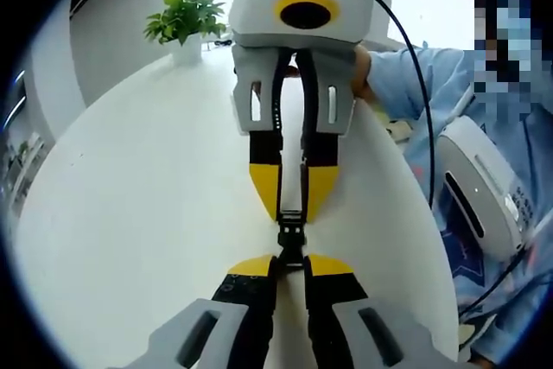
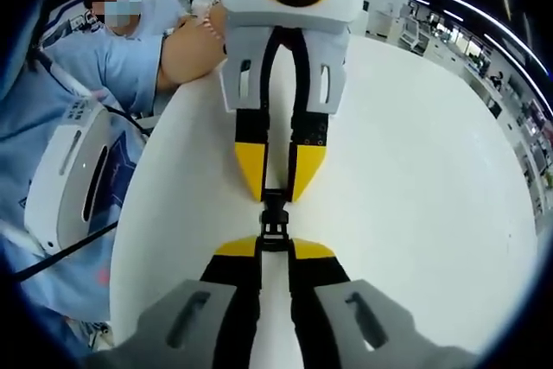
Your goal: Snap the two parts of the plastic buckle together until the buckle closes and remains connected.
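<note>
Currently the left gripper (image 1: pixel 290 258) is being held closed on one black half of the plastic buckle (image 1: pixel 291 238), its yellow-tipped jaws pinched together on it, while the right gripper (image 2: pixel 275 248) is being kept closed on the other half, and the two are being pointed nose to nose above the white table (image 1: pixel 155 205). The buckle (image 2: pixel 275 218) is being suspended between the two sets of tips, and its halves are looking met or nearly seated; whether the latch has clicked cannot be told. A slip is being risked, as judged from here: only a little of each half is being pinched, so an off-axis push could twist a half out of the jaws or jam the prongs beside the socket, and releasing too soon could let a half-latched buckle fall apart. The buckle is appearing as small, hard, moulded black plastic with ridged edges; the jaws are being seen as black bars with smooth yellow wedge tips on grey housings. The table is glossy and rounded, with a potted plant (image 1: pixel 185 22) standing near its far edge and a person in a blue sleeve (image 1: pixel 432 84) sitting beside it
</note>
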The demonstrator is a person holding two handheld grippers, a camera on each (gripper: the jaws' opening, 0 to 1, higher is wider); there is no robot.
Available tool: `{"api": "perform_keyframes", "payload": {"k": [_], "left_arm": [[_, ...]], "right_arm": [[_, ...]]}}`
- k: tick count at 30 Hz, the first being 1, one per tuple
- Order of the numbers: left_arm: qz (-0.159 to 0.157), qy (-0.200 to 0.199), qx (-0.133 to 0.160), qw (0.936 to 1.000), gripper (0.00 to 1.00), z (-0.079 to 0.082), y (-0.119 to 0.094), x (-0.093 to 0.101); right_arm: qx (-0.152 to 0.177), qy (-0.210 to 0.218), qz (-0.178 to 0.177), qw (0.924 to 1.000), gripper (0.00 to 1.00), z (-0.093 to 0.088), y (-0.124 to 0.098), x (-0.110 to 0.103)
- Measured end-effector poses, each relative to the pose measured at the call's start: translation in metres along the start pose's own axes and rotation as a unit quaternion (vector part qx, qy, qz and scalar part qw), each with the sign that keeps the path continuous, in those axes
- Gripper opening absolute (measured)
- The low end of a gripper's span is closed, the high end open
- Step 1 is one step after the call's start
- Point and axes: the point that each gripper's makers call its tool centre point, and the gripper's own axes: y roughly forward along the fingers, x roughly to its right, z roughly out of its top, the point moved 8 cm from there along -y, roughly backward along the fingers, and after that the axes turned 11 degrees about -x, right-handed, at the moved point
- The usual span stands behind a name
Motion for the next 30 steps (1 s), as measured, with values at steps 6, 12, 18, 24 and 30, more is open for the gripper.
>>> {"api": "perform_keyframes", "payload": {"k": [6,12,18,24,30], "left_arm": [[0.003,0.000,-0.003,1.0000,0.11,0.0001,0.0002,0.0003],[-0.001,-0.002,0.002,1.0000,0.11,-0.0007,0.0005,-0.0010],[0.000,0.002,0.005,1.0000,0.11,-0.0017,0.0006,-0.0003],[-0.001,0.032,0.015,0.9994,0.12,-0.0031,0.0007,-0.0005],[-0.008,0.040,0.022,0.9989,0.16,-0.0038,-0.0002,-0.0022]], "right_arm": [[-0.003,0.006,-0.005,1.0000,0.11,0.0009,0.0000,-0.0005],[-0.002,0.013,-0.008,0.9999,0.11,0.0017,0.0009,-0.0008],[0.002,0.014,-0.005,0.9999,0.11,0.0014,0.0013,0.0004],[0.014,0.000,0.003,0.9999,0.12,0.0002,0.0013,0.0020],[0.022,-0.006,0.007,0.9997,0.12,-0.0009,0.0007,0.0033]]}}
